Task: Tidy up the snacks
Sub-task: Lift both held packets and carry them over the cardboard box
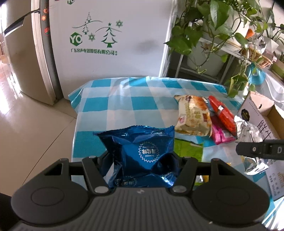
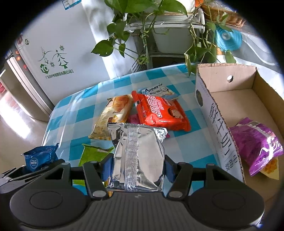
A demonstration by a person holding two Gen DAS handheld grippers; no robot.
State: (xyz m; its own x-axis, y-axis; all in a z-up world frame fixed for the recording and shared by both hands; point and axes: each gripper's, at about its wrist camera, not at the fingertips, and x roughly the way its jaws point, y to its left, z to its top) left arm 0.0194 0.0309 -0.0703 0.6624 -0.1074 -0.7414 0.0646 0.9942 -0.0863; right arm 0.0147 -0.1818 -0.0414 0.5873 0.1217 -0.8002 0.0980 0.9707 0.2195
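Observation:
My left gripper (image 1: 142, 160) is shut on a crumpled blue foil snack packet (image 1: 142, 151) and holds it above the blue-and-white checked tablecloth (image 1: 115, 99). My right gripper (image 2: 137, 165) is shut on a silver foil snack bag (image 2: 138, 156); that bag also shows at the right of the left wrist view (image 1: 250, 135). On the cloth lie a cream bread packet (image 2: 113, 113), a red biscuit pack (image 2: 161, 113), a pink packet (image 1: 220, 133), a green packet (image 2: 92, 152) and a light blue packet (image 2: 158, 90). A purple snack bag (image 2: 255, 144) lies inside the cardboard box (image 2: 213, 110) to the right.
A white fridge with green tree prints (image 1: 106, 35) stands behind the table. A plant rack with trailing green leaves (image 2: 150, 26) stands at the back right. A blue ribbon roll (image 2: 227, 39) and a wicker basket (image 2: 223, 16) sit beyond the box. Tiled floor (image 1: 26, 124) lies left of the table.

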